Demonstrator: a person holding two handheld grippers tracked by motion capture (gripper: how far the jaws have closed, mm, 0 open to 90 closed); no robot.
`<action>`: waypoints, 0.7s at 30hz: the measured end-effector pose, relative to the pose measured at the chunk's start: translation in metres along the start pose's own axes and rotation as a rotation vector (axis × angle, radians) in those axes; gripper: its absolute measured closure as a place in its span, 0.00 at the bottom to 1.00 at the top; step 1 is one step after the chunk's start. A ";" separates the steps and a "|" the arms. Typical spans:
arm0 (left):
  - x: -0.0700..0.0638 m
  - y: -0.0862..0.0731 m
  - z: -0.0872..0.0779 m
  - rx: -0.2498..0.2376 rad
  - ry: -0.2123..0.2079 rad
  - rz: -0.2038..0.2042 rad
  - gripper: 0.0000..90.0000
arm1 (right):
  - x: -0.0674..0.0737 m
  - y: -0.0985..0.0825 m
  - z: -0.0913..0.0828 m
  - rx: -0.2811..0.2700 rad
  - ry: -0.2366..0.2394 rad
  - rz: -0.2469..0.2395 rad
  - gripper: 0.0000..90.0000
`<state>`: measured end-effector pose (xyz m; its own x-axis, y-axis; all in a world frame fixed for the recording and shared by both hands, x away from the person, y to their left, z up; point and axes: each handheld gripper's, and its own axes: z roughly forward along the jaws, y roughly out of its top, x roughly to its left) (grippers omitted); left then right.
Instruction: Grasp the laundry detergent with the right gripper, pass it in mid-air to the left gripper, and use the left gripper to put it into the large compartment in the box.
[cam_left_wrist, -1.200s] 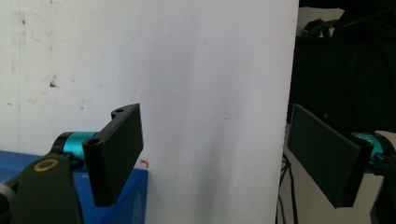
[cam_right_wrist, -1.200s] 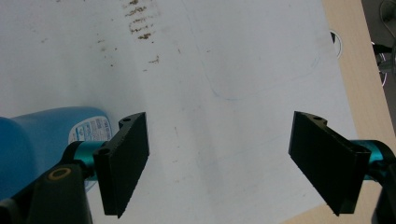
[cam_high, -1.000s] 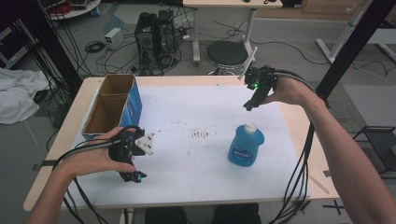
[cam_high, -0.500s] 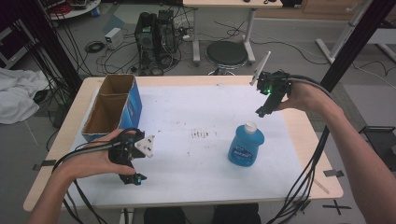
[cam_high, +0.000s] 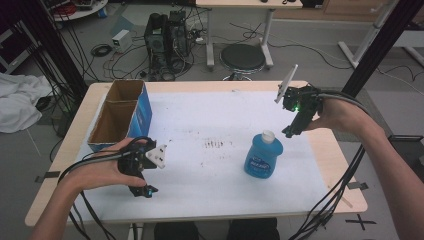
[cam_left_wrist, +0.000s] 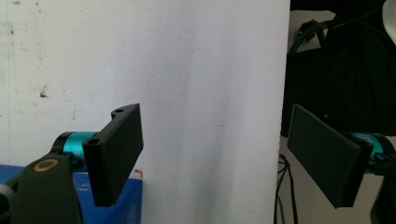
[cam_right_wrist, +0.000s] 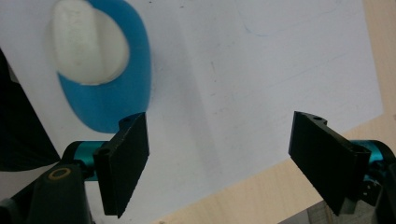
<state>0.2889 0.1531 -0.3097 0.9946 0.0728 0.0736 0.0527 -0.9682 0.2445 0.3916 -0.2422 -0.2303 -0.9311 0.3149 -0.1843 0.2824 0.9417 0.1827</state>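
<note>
High view has my right tongs (cam_high: 291, 131) hanging just above and to the right of the blue bottle (cam_high: 263, 156), which stands upright on the white sheet covering the desk (cam_high: 320, 165), right of the middle. Looks to me like the step is lining up for a grab on that bottle. Right gripper view looks almost straight down: the white cap (cam_right_wrist: 88, 44) sits up in the left corner, so the bottle is off to one side of the gap, not between the jaws, which are spread wide with nothing in them. I'd slide over until the cap is centred in the gap, drop down to the neck or the narrow sides of the body, then squeeze gently since it's probably slick plastic and could tip. Right hand (cam_high: 340, 112) is raised, wrist bent so the tool points steeply down toward the desk. My left tongs (cam_high: 137, 187) are parked near the front left by the cardboard box (cam_high: 120, 112), also wide open and empty, hand (cam_high: 102, 167) resting low.
</note>
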 end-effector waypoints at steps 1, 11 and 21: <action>0.000 0.000 0.000 -0.001 0.000 0.003 0.21 | 0.003 -0.001 -0.001 -0.007 0.005 -0.007 0.22; 0.002 0.001 0.002 -0.006 -0.011 -0.003 0.21 | 0.028 -0.003 -0.004 -0.056 0.070 0.000 0.22; 0.001 -0.001 0.004 -0.019 0.002 -0.020 0.21 | 0.036 -0.009 0.024 -0.117 0.117 0.048 0.22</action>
<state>0.2905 0.1531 -0.3140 0.9932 0.0925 0.0702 0.0709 -0.9618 0.2644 0.3614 -0.2364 -0.2621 -0.9395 0.3373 -0.0601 0.3051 0.9035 0.3009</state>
